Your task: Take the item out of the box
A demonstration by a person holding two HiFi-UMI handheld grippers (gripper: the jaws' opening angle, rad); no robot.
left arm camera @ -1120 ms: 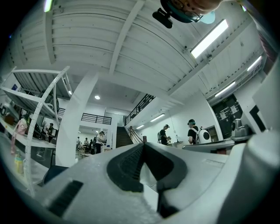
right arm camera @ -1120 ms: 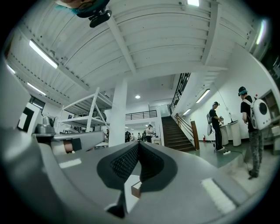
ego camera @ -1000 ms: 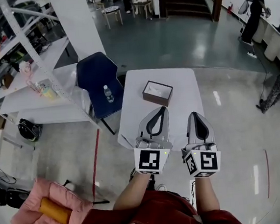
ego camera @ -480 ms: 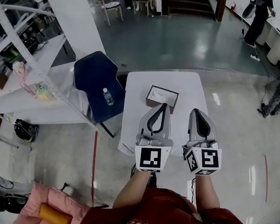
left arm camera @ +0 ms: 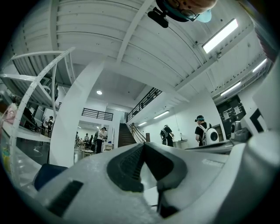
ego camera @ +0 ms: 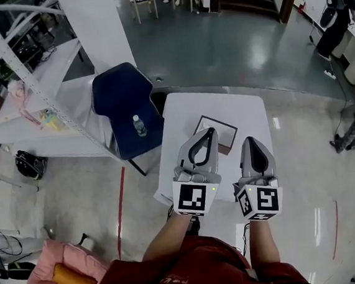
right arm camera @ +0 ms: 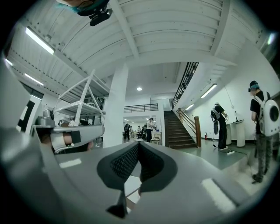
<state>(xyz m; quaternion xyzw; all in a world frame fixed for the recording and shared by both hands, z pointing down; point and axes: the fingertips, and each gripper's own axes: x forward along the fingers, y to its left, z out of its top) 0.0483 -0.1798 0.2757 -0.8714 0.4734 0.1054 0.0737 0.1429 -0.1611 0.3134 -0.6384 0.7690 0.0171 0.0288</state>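
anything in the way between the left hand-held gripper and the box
Nothing visible does. The box sits open-topped on the white table with bare tabletop around it, and the left hand-held gripper, jaws together, overlaps the box's near edge in the head view.

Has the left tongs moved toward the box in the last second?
Yes. The left tongs advanced across the white table: their tip now overlaps the open box, where table showed between them before.
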